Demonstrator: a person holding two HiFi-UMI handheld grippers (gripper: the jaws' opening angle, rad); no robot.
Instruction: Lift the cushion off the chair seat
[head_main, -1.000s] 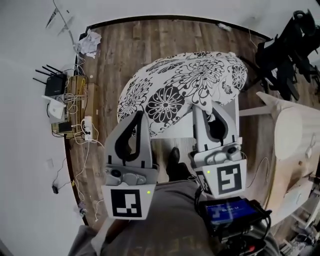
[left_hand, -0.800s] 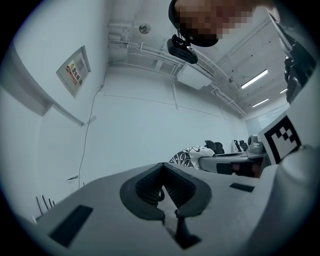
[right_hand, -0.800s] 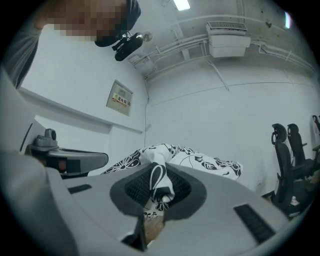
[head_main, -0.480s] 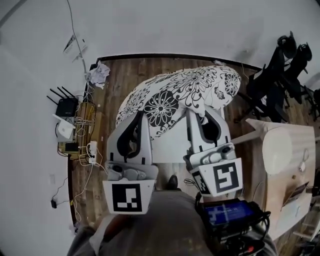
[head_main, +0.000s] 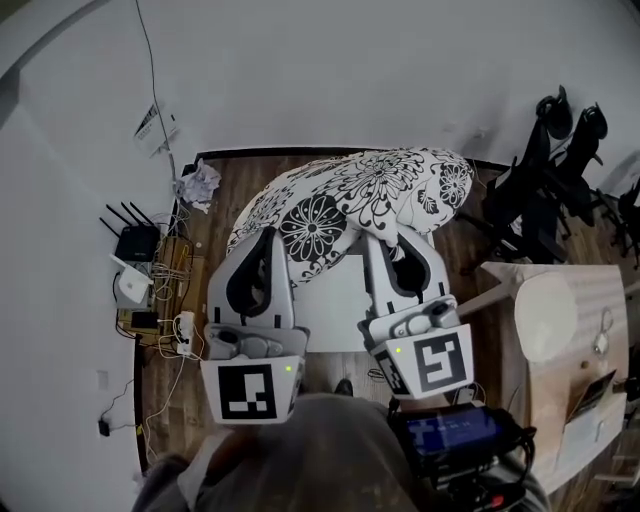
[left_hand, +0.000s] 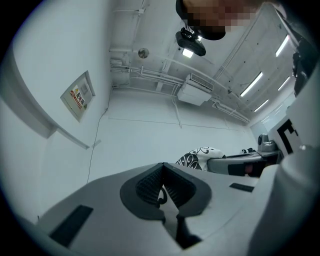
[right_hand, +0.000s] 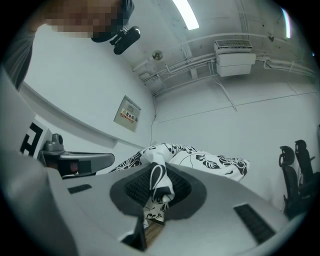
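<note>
Cushion (head_main: 372, 190) soft creased matt cloth with black-on-white print, left gripper (head_main: 269, 238) and right gripper (head_main: 388, 233) smooth matt grey plastic with ribbed black rubbery pads (right_hand: 134, 188), chair seat (head_main: 335, 315) smooth white, floor (head_main: 172, 400) brown wood planks, bench (head_main: 560, 335) pale bare wood, crumpled paper (head_main: 199, 185) beside matt white wall (head_main: 330, 80).

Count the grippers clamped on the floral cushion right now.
2. The left gripper pinches a thin bit of the cushion at its near-left edge. The right gripper clamps a fold at its near-right edge.
</note>
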